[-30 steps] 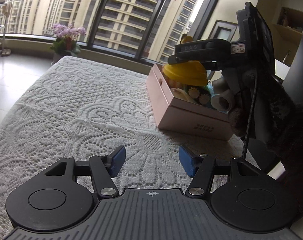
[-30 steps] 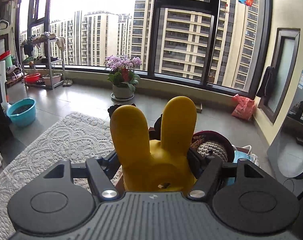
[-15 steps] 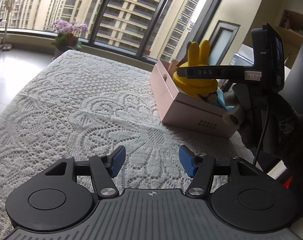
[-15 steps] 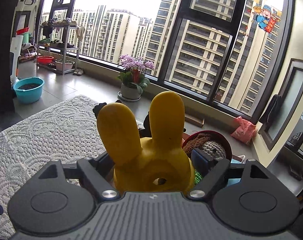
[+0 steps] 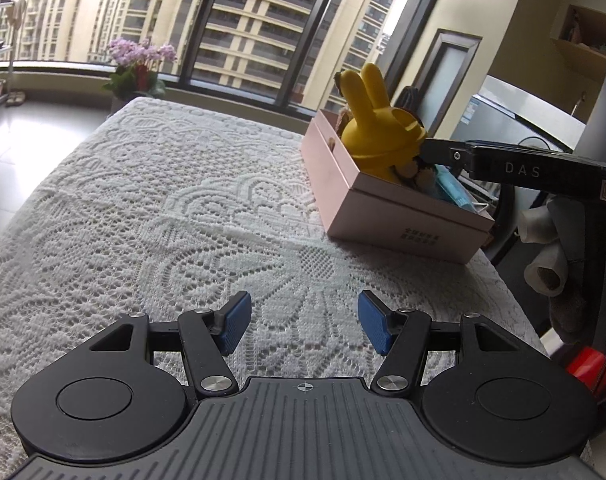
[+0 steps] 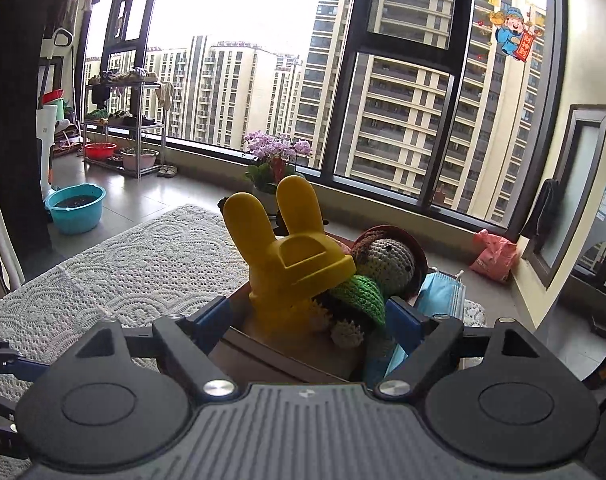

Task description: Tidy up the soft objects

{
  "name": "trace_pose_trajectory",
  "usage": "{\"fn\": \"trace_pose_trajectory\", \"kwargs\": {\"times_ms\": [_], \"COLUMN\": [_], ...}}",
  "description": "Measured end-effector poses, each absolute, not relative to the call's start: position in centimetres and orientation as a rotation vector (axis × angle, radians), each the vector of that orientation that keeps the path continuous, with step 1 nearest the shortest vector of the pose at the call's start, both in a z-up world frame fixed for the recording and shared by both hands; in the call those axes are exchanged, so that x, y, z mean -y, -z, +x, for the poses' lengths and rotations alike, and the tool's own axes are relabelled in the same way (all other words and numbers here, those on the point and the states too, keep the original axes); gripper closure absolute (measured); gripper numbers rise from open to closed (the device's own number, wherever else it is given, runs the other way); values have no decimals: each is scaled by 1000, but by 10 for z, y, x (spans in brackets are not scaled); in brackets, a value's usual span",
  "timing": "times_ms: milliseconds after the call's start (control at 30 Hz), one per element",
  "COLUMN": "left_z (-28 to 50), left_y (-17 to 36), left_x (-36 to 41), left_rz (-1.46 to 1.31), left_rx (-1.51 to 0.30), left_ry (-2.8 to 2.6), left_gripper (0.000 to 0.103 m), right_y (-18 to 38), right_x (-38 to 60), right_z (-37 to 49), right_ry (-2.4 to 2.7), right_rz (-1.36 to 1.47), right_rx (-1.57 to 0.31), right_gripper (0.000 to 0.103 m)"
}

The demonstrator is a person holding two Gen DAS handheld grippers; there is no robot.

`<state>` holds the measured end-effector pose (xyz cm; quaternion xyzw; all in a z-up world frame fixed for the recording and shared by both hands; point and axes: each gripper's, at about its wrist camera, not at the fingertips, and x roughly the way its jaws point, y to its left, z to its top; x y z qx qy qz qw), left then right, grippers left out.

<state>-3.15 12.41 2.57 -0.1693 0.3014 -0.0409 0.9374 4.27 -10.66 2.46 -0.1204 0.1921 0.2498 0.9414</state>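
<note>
Your left gripper (image 5: 301, 322) hangs over the lace cloth (image 5: 163, 200) w/ jaws partly apart and nothing btwn the blue pads (image 5: 233, 322), no contact w/ any item. Your right gripper (image 6: 309, 322) has just been opening its jaws; they now stand wide, and the yellow bunny toy (image 6: 293, 264) sits ahead of them, free of both pads, w/ only the near edge of the pink box (image 5: 383, 208) btwn the fingers. The bunny toy is in the box, ears up and tilted a bit toward the window, leaning on a crochet doll (image 6: 379, 264) w/ a green top. A blue face mask (image 6: 443, 292) lies at the right end of the box, just beside the doll. From the left wrist view the box sits at the far right corner of the cloth, and your right gripper's black finger reaches in from the right, its tip near the bunny's base; can't tell from there if it touches. A pot of purple flowers (image 6: 277, 160) stands by the window behind.
</note>
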Motion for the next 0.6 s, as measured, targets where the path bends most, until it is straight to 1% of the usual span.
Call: {"fn": "trace_pose_trajectory", "kwargs": {"times_ms": [200, 267, 333, 400, 433, 467, 600], "left_z": [-28, -27, -25, -22, -20, -19, -20], "left_y": [-21, -20, -19, -16, -15, -14, -11], "left_x": [-103, -93, -79, -68, -63, -60, -52], "left_rz": [-221, -163, -102, -57, -48, -45, -50], "left_rx": [-692, -696, -706, -710, -710, -709, -689], "left_ry": [63, 49, 29, 14, 5, -5, -62], "left_gripper": [38, 34, 23, 15, 13, 13, 13], "right_y": [18, 34, 46, 55, 58, 60, 63], "right_x": [154, 164, 170, 174, 175, 177, 172], "right_z": [2, -7, -10, -9, -9, -11, -7], "right_ry": [-357, -316, -295, -280, -275, -269, -223], "right_rz": [-75, -42, -13, 21, 35, 38, 6], "right_rx": [-593, -638, -670, -708, -716, -694, -696], "right_gripper": [17, 17, 17, 17, 16, 12, 4]}}
